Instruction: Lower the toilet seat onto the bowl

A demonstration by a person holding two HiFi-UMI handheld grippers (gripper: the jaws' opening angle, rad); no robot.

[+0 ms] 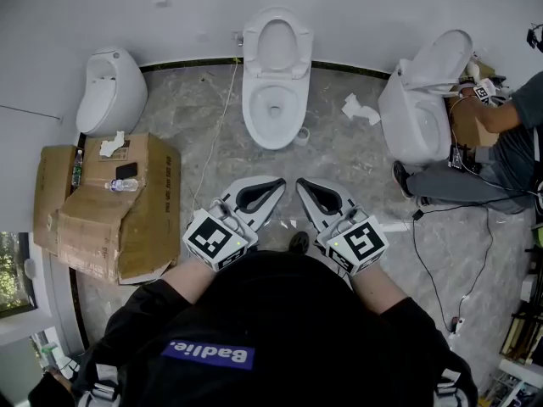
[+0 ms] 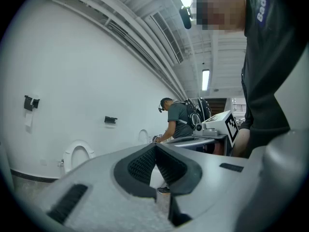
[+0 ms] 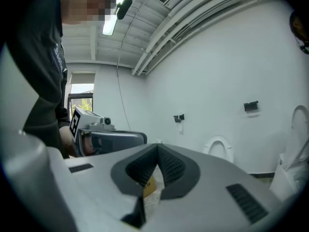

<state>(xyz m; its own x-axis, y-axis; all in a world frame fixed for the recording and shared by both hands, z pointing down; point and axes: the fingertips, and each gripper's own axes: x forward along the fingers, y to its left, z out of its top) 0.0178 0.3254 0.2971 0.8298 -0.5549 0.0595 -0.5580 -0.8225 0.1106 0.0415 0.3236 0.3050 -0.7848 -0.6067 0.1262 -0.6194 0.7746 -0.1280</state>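
Observation:
The white toilet (image 1: 273,113) stands at the far wall in the middle of the head view. Its seat (image 1: 277,45) is raised upright against the wall, above the open bowl. My left gripper (image 1: 281,181) and right gripper (image 1: 299,182) are held side by side close to my body, well short of the toilet. Their jaws are shut with nothing between them. In the left gripper view the shut left gripper (image 2: 155,145) faces the wall, with the raised seat (image 2: 77,154) far off at the left. The right gripper (image 3: 157,146) shows the same seat (image 3: 218,149) at a distance.
Flattened cardboard boxes (image 1: 110,202) lie on the floor at the left, below a white wall-hung fixture (image 1: 110,91). A second toilet (image 1: 420,108) stands at the right, with a person (image 1: 501,142) crouched beside it. A cable (image 1: 216,134) and crumpled paper (image 1: 361,108) lie on the floor.

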